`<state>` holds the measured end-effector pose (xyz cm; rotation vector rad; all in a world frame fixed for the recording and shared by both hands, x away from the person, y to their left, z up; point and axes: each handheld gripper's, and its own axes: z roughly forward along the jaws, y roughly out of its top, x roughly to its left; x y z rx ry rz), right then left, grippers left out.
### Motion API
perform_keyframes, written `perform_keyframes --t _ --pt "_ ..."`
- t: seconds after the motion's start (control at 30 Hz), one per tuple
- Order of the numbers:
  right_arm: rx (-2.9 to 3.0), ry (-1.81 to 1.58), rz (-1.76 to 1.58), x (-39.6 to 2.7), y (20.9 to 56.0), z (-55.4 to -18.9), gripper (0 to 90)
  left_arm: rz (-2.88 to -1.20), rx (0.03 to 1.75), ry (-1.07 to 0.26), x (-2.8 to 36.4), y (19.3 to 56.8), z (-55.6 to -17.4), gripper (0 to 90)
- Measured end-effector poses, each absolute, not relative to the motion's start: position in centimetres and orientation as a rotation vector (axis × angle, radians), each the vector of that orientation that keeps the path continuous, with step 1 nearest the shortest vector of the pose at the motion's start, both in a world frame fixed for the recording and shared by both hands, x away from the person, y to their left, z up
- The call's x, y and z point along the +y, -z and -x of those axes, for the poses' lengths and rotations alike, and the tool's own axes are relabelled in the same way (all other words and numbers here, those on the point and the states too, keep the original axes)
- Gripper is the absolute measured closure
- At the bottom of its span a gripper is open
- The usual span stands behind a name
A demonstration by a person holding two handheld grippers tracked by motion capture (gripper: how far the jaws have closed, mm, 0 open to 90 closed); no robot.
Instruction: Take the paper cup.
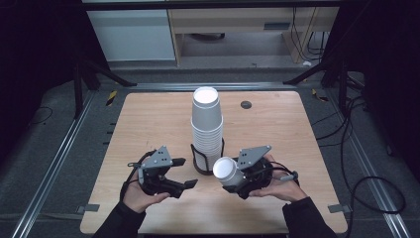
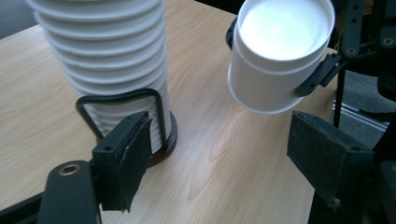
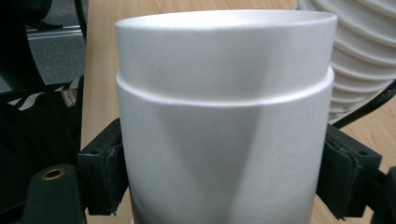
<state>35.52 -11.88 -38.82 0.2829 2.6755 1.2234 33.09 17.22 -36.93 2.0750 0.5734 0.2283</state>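
Right tongs (image 1: 229,179) are pinching a white foam cup (image 1: 227,171), in fact two nested ones, tipped over above the light wooden counter (image 1: 148,119), just beside the tall stack of white cups (image 1: 206,124) in its black wire holder (image 1: 197,161). Left tongs (image 1: 184,172) are spread wide, empty, near the holder.

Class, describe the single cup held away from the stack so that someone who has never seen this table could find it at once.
Start at the wooden table and find the tall stack of white cups in its black wire holder near the middle. Just right of the holder's foot, the right gripper is shut on a lone cup. Unlike the stacked ones, it is tilted, clear of the tabletop.
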Motion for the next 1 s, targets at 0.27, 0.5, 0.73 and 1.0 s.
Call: perform_keyframes --t 0.27,0.5,0.73,1.0 --pt "2.698 -1.205 -0.257 -11.1 39.1 -35.5 17.9 -2.082 0.539 -0.2 15.8 36.7 -33.1 20.5" --pt "2.718 -1.188 -0.231 -10.3 39.4 -35.4 17.9 -2.096 0.514 -0.177 14.7 36.5 -33.1 19.3" --pt "2.727 -1.186 -0.22 -9.8 39.5 -35.4 17.9 -2.1 0.494 -0.157 13.8 36.4 -33.3 18.7" --pt "2.728 -1.195 -0.199 -9.4 39.5 -35.4 17.9 -2.12 0.473 -0.133 12.9 36.7 -33.4 18.0"
